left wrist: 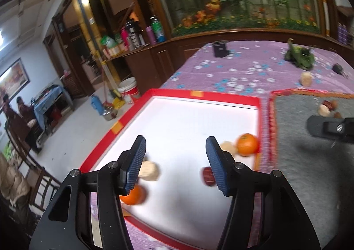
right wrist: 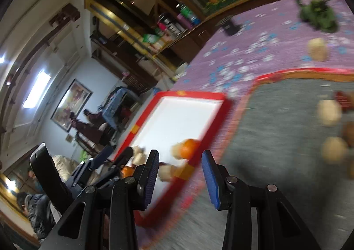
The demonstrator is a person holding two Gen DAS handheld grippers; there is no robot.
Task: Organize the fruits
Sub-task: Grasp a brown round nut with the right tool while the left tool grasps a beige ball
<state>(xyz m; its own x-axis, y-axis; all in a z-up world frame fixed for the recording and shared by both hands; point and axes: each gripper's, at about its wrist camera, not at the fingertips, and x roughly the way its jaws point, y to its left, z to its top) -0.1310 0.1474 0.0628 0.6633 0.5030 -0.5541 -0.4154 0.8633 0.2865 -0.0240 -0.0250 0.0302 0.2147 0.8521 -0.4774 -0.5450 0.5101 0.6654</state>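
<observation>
Fruits in red-rimmed white tray (left wrist: 205,94), my tongs empty.
Two glossy oranges (left wrist: 247,144), pale walnuts (left wrist: 150,170), dark date (left wrist: 208,176); left gripper (left wrist: 176,162), right gripper (right wrist: 180,178) both gaping.

Both wrist cameras ride low behind their claws, angled down; each sees the red-rimmed tray (left wrist: 205,94) (right wrist: 190,94) toward twelve o'clock.

Two oranges (left wrist: 247,144) lie in the red-rimmed white tray (left wrist: 205,94), at four and seven o'clock, beside pale walnuts (left wrist: 150,170) and a dark date (left wrist: 208,176).
</observation>
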